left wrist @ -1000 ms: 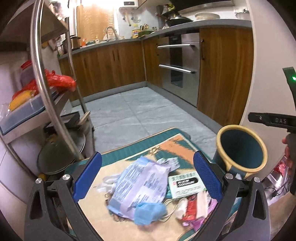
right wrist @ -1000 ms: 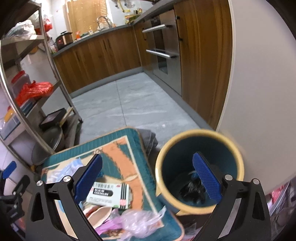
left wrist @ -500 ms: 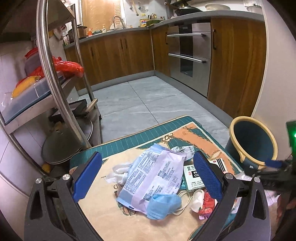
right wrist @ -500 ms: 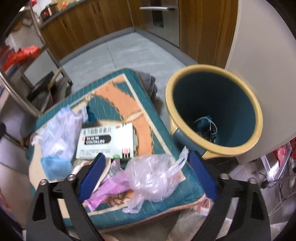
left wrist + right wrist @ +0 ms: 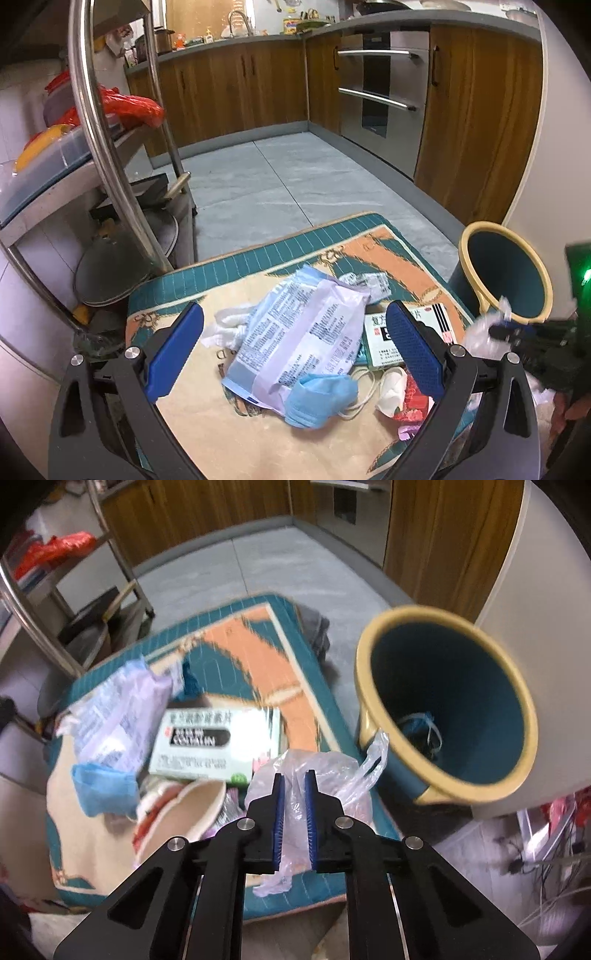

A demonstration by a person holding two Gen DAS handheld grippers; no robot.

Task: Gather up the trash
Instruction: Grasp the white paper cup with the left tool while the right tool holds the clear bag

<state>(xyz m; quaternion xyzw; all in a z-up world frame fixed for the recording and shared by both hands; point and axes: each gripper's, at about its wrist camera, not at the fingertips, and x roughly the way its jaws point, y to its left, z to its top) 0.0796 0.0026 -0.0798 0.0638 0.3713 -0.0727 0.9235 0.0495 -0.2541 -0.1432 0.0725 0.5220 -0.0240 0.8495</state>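
Observation:
Litter lies on a teal and orange cushion [image 5: 236,266]: a large white-lilac wrapper [image 5: 303,332], a blue face mask [image 5: 317,395], a white medicine box [image 5: 214,742] and small scraps. My left gripper [image 5: 295,314] hovers open above the wrapper with nothing in it. My right gripper [image 5: 294,775] is at the cushion's right edge. Its jaws are closing, and the narrow gap between the pads pinches a clear plastic bag [image 5: 332,771]. Just right of it on the floor stands a dark blue bin with a yellow rim [image 5: 417,610], with some trash at its bottom.
A steel rack [image 5: 96,122] with pans beneath it and a red bag on its shelf rises at the left. Wooden cabinets and an oven [image 5: 380,92] line the far side. A white wall [image 5: 535,590] rises behind the bin, and cables [image 5: 546,849] lie on the floor below it.
My right gripper came down from above the bin to the cushion's right edge and its jaws went from wide to nearly shut around the clear bag. The left gripper sank slightly over the pile.

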